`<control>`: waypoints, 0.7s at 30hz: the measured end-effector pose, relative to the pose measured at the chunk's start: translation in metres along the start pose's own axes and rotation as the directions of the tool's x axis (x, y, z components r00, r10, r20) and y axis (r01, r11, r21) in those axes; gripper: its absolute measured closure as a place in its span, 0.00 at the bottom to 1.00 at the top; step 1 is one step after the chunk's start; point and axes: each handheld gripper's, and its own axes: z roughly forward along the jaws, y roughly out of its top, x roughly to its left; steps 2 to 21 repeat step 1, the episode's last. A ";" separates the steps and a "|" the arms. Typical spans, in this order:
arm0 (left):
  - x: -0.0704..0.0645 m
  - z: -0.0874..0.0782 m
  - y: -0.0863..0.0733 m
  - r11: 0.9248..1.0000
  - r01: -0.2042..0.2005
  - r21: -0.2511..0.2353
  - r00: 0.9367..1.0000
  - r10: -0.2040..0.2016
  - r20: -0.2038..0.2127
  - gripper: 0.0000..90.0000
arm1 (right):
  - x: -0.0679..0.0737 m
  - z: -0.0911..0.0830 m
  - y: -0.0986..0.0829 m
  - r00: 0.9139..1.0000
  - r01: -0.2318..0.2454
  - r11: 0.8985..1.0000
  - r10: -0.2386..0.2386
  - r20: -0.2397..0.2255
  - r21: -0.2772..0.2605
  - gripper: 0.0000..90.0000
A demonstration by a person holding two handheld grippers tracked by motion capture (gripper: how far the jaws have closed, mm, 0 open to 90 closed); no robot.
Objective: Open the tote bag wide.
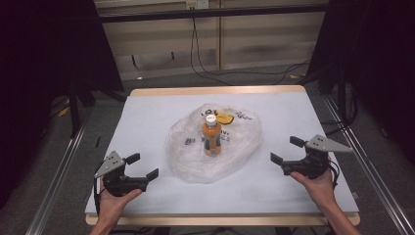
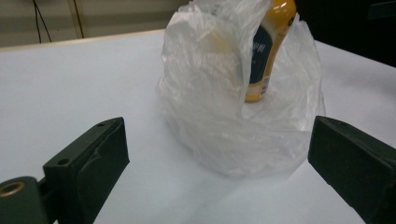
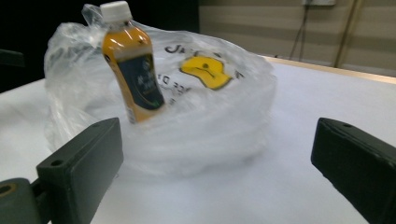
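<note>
An orange drink bottle [image 1: 212,137] with a white cap and dark label stands upright in the middle of a crumpled clear plastic bag [image 1: 215,144] printed with a yellow mark. The bottle [image 3: 133,74] and bag [image 3: 210,116] also appear in the right gripper view. In the left gripper view the bag [image 2: 219,102] partly veils the bottle [image 2: 268,51]. My left gripper [image 1: 142,165] rests open at the front left, apart from the bag. At the front right, my right gripper [image 1: 286,150] is open too, a short way from the bag's edge.
The bag lies on a white sheet over a wood-edged table [image 1: 215,90]. Metal rails [image 1: 58,171] run along both sides. Cables [image 1: 205,68] lie on the floor behind the table. Bare sheet surrounds the bag on all sides.
</note>
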 end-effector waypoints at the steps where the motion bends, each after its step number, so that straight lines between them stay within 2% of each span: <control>1: 0.000 0.001 0.000 1.000 0.007 0.003 1.000 -0.007 0.003 0.05 | -0.002 -0.004 -0.003 1.000 -0.014 1.000 0.014 0.002 0.002 0.04; 21: 0.000 0.001 0.000 1.000 0.007 0.003 1.000 -0.007 0.003 0.05 | -0.002 -0.004 -0.003 1.000 -0.014 1.000 0.014 0.002 0.002 0.04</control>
